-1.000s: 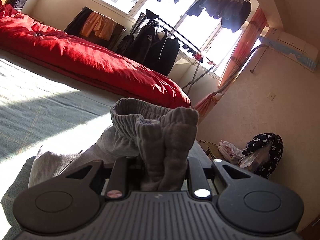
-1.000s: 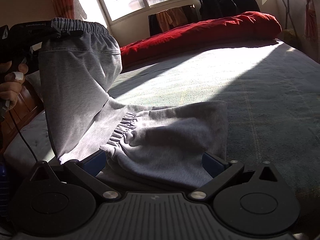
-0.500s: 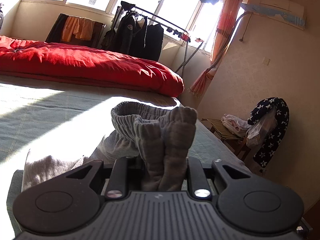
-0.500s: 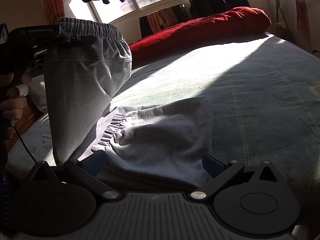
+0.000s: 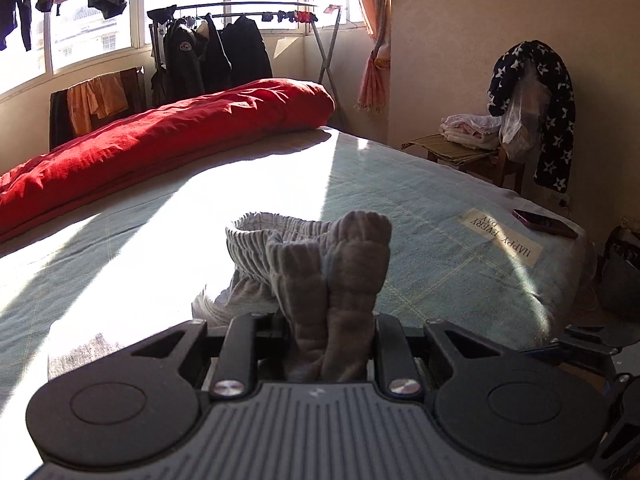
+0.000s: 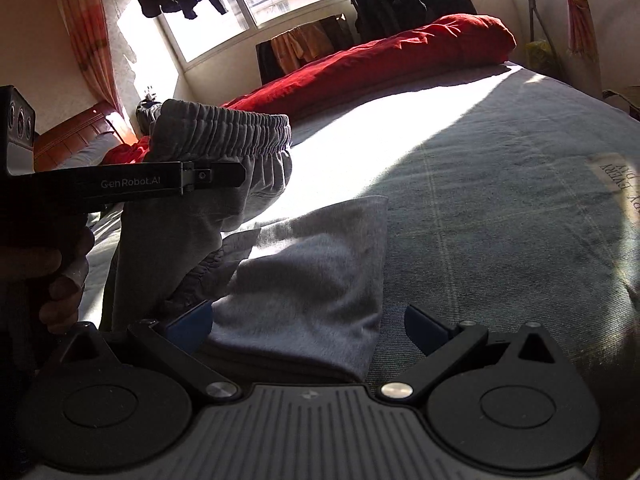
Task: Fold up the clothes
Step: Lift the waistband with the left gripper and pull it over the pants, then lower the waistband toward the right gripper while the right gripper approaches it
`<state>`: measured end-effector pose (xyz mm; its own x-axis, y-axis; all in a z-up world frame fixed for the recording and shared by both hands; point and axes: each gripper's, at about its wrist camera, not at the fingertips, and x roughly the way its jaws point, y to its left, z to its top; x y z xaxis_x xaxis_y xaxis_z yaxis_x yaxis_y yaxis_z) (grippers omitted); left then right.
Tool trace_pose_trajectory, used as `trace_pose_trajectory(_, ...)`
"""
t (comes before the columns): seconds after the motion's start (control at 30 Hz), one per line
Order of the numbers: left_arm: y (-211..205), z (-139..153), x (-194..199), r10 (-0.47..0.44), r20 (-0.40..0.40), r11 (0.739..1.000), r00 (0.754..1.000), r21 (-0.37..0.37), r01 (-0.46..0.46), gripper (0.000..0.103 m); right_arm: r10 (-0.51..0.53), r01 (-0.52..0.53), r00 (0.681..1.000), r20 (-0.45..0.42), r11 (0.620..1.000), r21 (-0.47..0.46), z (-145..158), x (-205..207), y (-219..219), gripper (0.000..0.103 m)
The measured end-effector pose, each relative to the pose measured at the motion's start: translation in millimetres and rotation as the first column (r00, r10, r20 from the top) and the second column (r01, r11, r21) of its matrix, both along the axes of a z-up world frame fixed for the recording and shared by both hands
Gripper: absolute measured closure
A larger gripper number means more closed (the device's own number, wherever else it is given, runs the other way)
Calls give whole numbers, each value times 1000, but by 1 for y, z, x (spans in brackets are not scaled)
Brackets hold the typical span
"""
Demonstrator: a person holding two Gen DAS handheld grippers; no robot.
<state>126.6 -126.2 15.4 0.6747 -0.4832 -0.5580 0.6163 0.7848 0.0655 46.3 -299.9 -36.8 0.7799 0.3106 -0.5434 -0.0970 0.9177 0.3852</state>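
Left gripper (image 5: 330, 320) has swung across and rolled level since a second ago, carrying the waistband lower over the bed (image 6: 500, 200). It's clamped narrow on the bunched elastic of the grey sweatpants (image 6: 312, 280); the rest lies near the bed's near edge. Right gripper (image 6: 308, 322) sits wide, straddling the folded leg, gripping nothing. Step looks like folding waistband over; next, lay it on the legs and release.

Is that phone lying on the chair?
No, the phone lies on the bed near its corner, while the chair beside it holds folded clothes.
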Motion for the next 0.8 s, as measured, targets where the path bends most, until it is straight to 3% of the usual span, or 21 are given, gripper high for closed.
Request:
trace_pose_trajectory(0.33,-40,-30,-28,-90,118,970,989,237,60,84,-92,92,996,-15,996,-4,-4,-6,-33,0)
trace_pose_trajectory(0.53,-63,-55,-51,-183,234,902,955,427,68,84,-125,125,992,-21,992,11,-6,-5,-44,0)
trace_pose_trajectory(0.8,-85,-85,-77,-303,332,805,893,591,53,84,-143,143,989,-35,990,-2,-12,-3,-51,0)
